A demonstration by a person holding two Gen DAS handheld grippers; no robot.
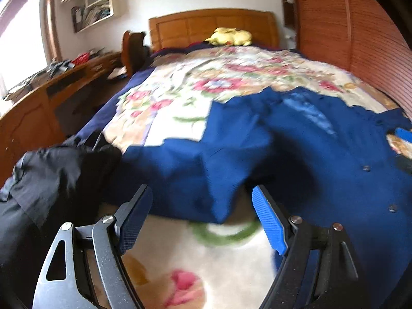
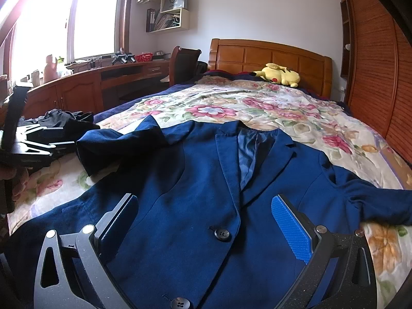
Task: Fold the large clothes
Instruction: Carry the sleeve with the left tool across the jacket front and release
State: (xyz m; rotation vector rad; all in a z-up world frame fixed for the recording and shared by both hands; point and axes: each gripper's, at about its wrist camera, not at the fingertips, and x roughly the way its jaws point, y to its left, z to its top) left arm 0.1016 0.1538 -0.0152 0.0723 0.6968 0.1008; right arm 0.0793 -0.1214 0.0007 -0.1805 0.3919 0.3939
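A dark blue jacket [image 2: 200, 180] lies face up on the floral bedspread [image 2: 231, 108], lapels toward the headboard, with two buttons showing. Its sleeve [image 1: 195, 159] lies bent across the bed on the left side. My left gripper [image 1: 203, 219] is open. The sleeve's cuff end lies just ahead between the fingertips, and neither pad presses on it. In the right wrist view, the left gripper [image 2: 33, 141] shows at the left edge beside the sleeve [image 2: 116, 144]. My right gripper [image 2: 206, 224] stands open low over the jacket front near the upper button [image 2: 222, 234], with nothing pinched.
A heap of black clothes [image 1: 51, 175] lies at the bed's left edge. A yellow plush toy [image 2: 278, 76] rests by the wooden headboard [image 2: 267, 56]. A wooden desk [image 2: 77, 87] and a chair [image 2: 185, 64] stand to the left, and a slatted wardrobe [image 2: 373, 64] to the right.
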